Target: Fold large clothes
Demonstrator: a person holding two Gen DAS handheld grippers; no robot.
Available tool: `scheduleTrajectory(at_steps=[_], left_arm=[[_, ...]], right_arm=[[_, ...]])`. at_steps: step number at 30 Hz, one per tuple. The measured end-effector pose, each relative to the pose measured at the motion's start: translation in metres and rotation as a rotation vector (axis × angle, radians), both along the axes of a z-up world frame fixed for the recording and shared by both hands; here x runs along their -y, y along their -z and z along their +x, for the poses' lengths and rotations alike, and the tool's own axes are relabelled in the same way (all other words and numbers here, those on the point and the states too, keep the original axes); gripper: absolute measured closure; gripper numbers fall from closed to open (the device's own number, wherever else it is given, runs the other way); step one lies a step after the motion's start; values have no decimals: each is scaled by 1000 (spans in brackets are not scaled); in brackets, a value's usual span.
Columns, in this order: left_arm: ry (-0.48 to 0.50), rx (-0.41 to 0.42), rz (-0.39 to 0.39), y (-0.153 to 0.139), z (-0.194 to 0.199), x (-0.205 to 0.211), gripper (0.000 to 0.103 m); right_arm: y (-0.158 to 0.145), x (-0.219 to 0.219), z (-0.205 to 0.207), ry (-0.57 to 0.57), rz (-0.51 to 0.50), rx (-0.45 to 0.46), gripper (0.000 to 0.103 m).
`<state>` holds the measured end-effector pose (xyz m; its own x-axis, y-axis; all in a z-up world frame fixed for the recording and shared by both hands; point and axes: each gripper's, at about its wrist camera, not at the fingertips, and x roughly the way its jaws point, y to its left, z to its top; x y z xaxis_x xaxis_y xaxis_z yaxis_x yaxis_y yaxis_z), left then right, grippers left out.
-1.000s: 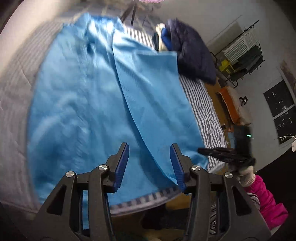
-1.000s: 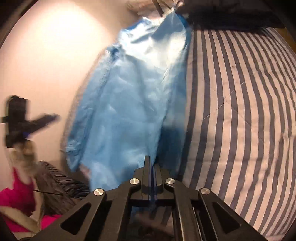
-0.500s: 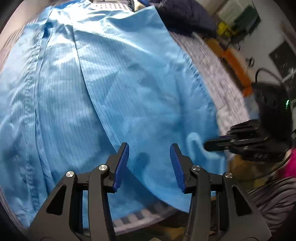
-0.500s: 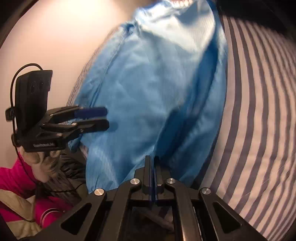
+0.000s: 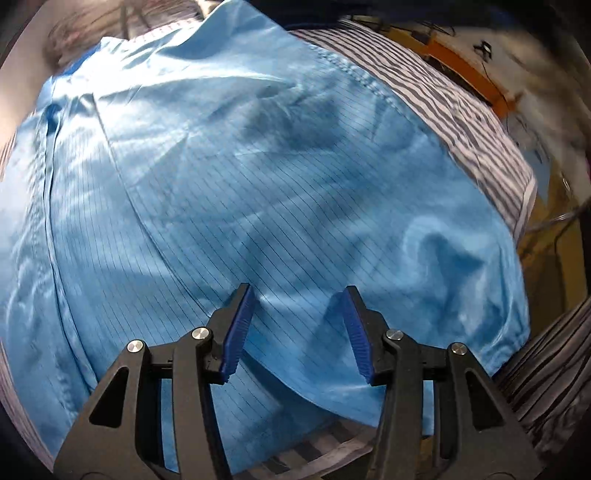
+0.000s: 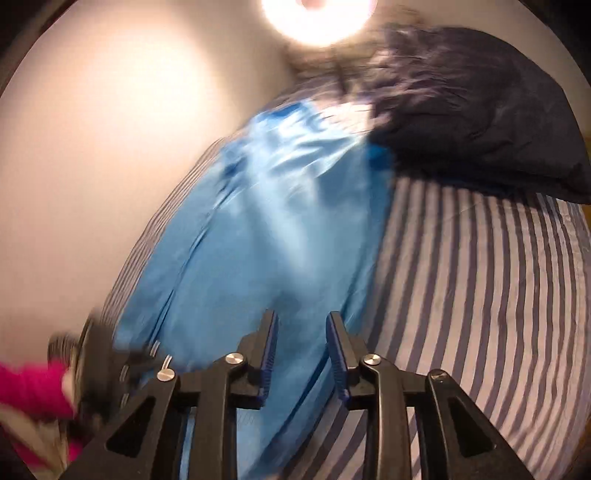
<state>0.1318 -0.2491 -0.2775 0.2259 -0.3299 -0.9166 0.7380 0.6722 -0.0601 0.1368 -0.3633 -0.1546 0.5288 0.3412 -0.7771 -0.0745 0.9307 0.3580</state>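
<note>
Blurring smeared most of the right wrist view, leaving the lower-left corner unreadable; the blue garment (image 5: pixel 280 206) lay spread over the striped bed (image 6: pixel 480 295), filling the frame's centre; the left gripper (image 5: pixel 295 332) and right gripper (image 6: pixel 301 354) both hovered with jaws released, grasping nothing.

A home bedroom: striped bedsheet (image 6: pixel 480 295), dark pillow (image 6: pixel 480 122), lamp (image 6: pixel 317 18).
</note>
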Motion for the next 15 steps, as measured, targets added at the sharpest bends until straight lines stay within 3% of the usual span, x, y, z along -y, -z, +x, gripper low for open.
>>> scheduleTrajectory(at_steps=[3,5,7,10,12,15], left_arm=[[61,52,32,1,-8,1,50],[70,50,34,1,-9,1,49],[65,35,24,2,-6,-2,49],[65,38,18,2,-5,-4,48],[65,38,12,4,-5,-1,48],[61,30,1,3,-4,-8,48]], right_arm=[[21,13,48,68,32,-7,69],[40,15,73,82,35,-20,73],[58,10,91,74,99,-44,102],[73,-15,92,-3,159,-69,103],[74,-31,82,-43,119,-73,103],[68,-27,70,-7,62,-48,103]])
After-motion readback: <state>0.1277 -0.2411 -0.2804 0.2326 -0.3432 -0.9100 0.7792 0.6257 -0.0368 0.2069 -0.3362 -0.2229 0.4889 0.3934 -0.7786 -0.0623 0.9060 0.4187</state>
